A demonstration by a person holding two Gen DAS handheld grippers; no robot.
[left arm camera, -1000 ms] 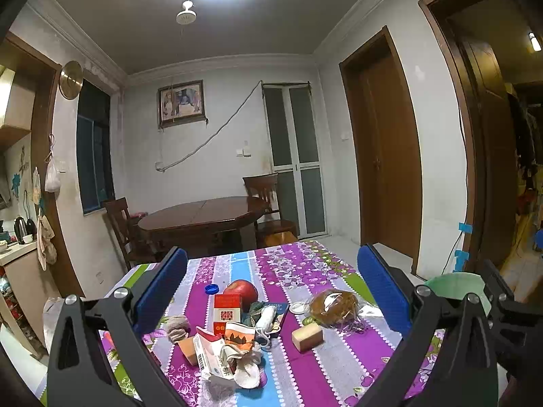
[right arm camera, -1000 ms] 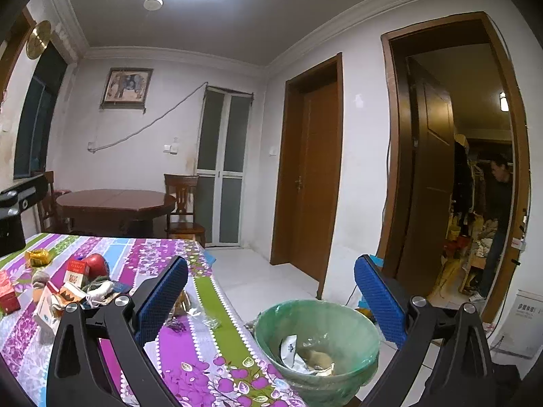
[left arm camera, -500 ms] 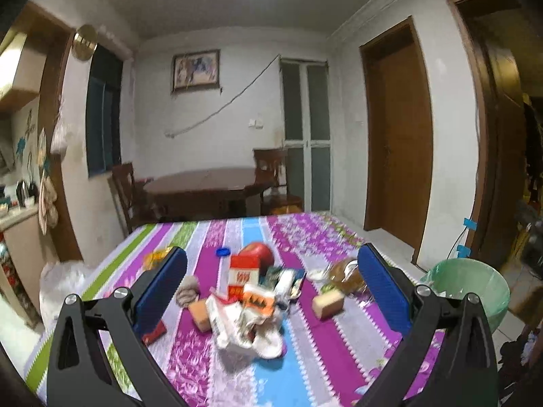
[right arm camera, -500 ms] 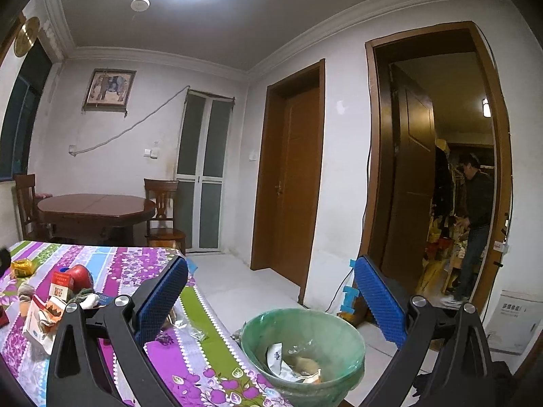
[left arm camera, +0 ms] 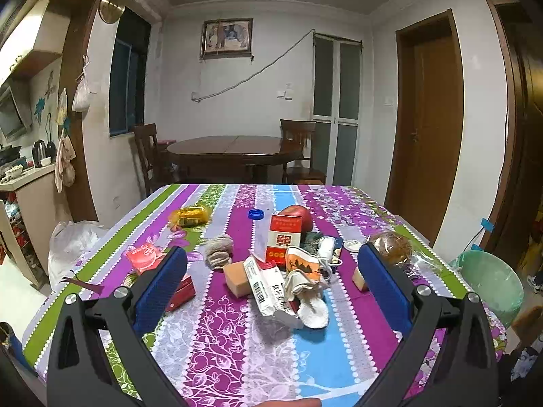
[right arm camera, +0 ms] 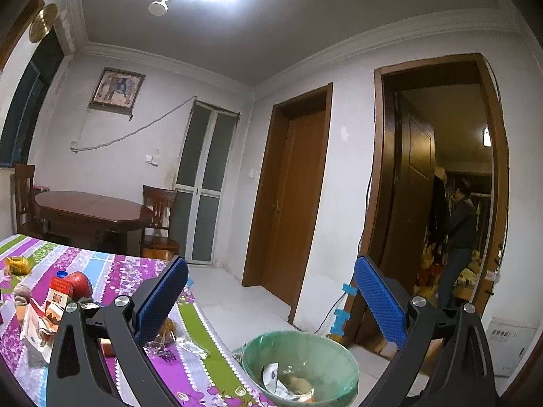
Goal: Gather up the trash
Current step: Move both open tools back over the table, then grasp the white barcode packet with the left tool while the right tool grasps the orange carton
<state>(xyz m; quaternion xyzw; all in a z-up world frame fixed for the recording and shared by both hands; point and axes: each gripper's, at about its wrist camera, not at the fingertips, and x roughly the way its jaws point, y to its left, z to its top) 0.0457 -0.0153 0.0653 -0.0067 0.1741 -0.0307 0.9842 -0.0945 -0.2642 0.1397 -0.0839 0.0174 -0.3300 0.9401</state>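
Note:
A pile of trash lies on the striped tablecloth [left arm camera: 237, 346]: a white wrapper with a barcode [left arm camera: 268, 288], crumpled paper [left arm camera: 305, 271], a red cigarette box [left arm camera: 283, 242], a tan block [left arm camera: 236, 276], a clear bag with brown contents [left arm camera: 390, 247], a yellow wrapper [left arm camera: 190, 215]. My left gripper [left arm camera: 271, 288] is open and empty, above the table in front of the pile. My right gripper [right arm camera: 269, 300] is open and empty, above the green-lined trash bin [right arm camera: 302, 363], which holds some trash. The bin also shows in the left wrist view [left arm camera: 492, 281].
A red apple [left arm camera: 298, 213] and a blue bottle cap [left arm camera: 255, 214] lie behind the pile, a red packet [left arm camera: 144, 256] at the left. A dark wooden table with chairs [left arm camera: 230, 152] stands behind. A person [right arm camera: 458, 234] stands in the right doorway.
My left gripper has swung left and tilted down, so the table fills more of its view. My right gripper has shifted a little; the bin stays below it. Both stay open.

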